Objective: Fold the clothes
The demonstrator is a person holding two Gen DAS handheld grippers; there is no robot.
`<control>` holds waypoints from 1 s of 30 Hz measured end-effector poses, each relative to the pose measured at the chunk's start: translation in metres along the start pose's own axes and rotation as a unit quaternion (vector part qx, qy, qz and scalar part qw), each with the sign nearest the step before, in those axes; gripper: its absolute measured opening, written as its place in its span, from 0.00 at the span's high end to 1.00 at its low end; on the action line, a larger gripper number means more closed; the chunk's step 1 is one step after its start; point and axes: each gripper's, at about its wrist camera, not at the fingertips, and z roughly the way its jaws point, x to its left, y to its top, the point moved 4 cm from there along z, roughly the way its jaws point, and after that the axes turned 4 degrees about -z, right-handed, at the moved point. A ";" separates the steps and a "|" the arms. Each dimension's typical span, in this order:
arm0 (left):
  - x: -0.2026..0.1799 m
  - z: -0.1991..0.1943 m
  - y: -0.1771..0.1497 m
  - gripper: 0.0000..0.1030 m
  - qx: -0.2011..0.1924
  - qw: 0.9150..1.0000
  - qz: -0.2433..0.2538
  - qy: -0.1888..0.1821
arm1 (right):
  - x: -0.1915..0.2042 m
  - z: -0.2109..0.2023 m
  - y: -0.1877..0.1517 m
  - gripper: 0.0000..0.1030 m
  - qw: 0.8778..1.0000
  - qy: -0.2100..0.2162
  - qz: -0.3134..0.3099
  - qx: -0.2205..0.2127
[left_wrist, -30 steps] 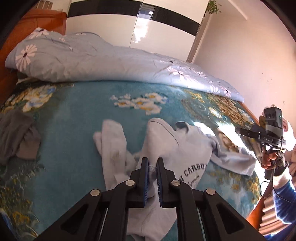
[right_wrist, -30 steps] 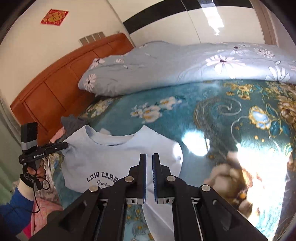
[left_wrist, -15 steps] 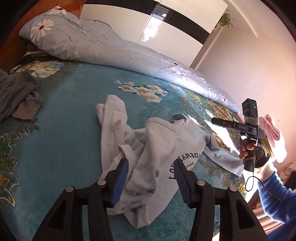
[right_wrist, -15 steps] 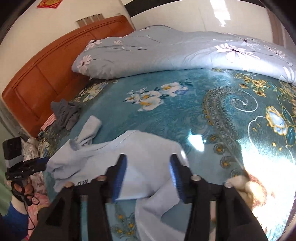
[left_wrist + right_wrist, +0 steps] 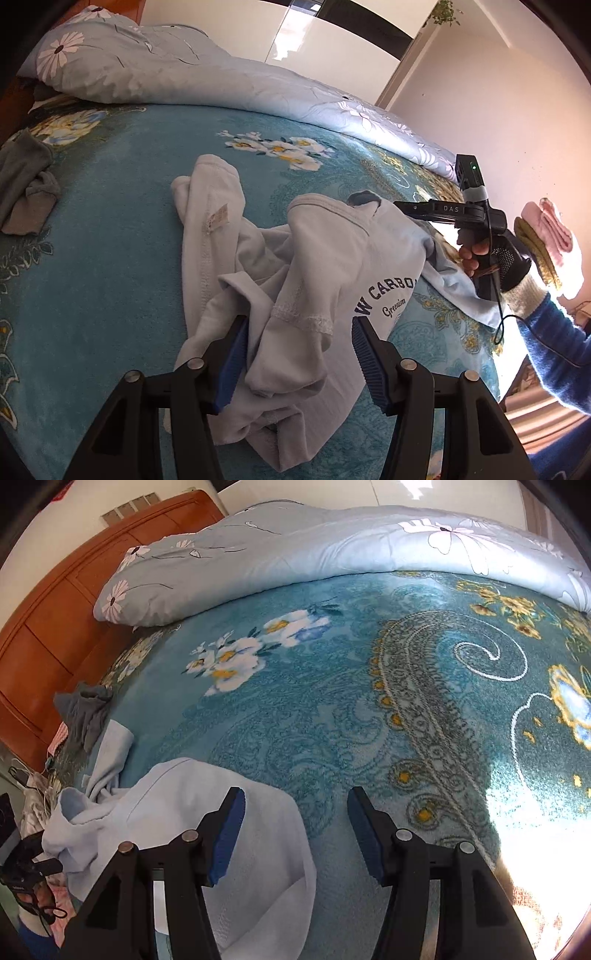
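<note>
A pale blue sweatshirt [image 5: 325, 266] with dark lettering lies crumpled on the teal flowered bedspread [image 5: 110, 258]. One sleeve stretches away to the left. My left gripper [image 5: 299, 354] is open just above its bunched lower part, fingers either side of a fold, holding nothing. My right gripper [image 5: 295, 830] is open and empty over the bedspread [image 5: 332, 701], beside the right edge of the sweatshirt [image 5: 221, 830]. The right gripper also shows in the left wrist view [image 5: 402, 206], at the garment's far side.
A light blue flowered duvet [image 5: 184, 74] lies heaped along the far side of the bed. A grey garment [image 5: 26, 184] lies at the left near the wooden headboard [image 5: 55, 627]. Folded pink and yellow cloths [image 5: 546, 232] sit at the right.
Both grippers were shut on the sweatshirt and held it up spread out. Both have opened, and the sweatshirt has dropped onto the bed in a crumpled heap.
</note>
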 end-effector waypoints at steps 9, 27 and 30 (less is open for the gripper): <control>-0.013 -0.010 0.001 0.41 -0.012 1.000 0.001 0.009 | 0.038 -0.033 -0.005 0.94 0.998 0.018 -0.034 -0.044; -0.053 -0.027 -0.039 0.41 0.006 0.998 0.045 0.043 | 0.037 -0.105 -0.137 0.93 0.996 0.028 -0.071 -0.052; -0.061 -0.028 -0.049 0.41 0.014 0.995 0.072 0.068 | 0.036 -0.112 -0.137 0.92 0.995 0.014 -0.080 -0.059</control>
